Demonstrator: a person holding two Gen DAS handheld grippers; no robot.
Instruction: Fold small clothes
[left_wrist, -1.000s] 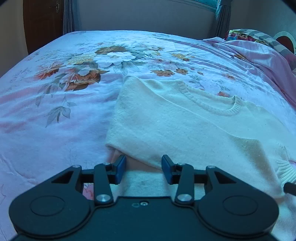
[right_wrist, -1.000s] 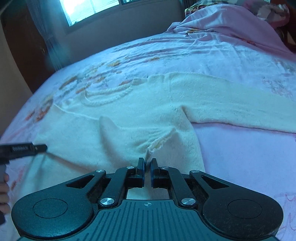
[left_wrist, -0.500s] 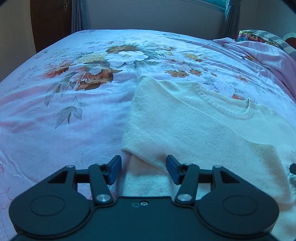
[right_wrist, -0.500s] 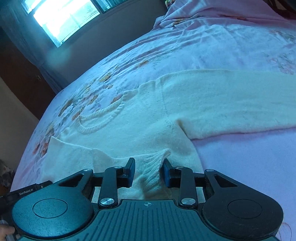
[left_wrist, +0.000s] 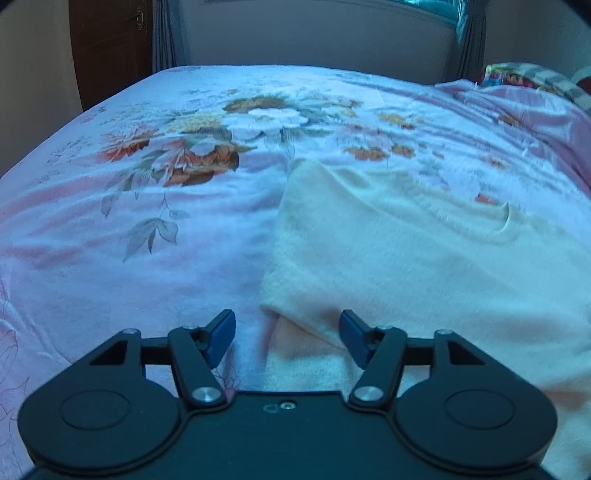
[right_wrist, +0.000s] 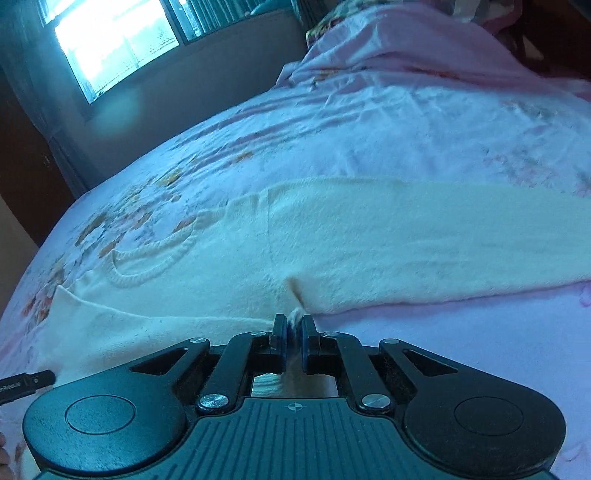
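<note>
Cream sweater (left_wrist: 424, 266) lay flat on bed (left_wrist: 147, 229) with floral pink cover, neckline away from cameras, one sleeve (right_wrist: 424, 236) stretched out to right in right wrist view. Left tool (left_wrist: 287, 338) released, jaws just opening wider, straddling folded edge of sweater without pressing it. Right tool (right_wrist: 294, 334) clenched, jaws just closed on small pinch of knit near armpit of sweater. Tip of left tool (right_wrist: 26, 382) visible at left edge of right wrist view, beside sweater.
</note>
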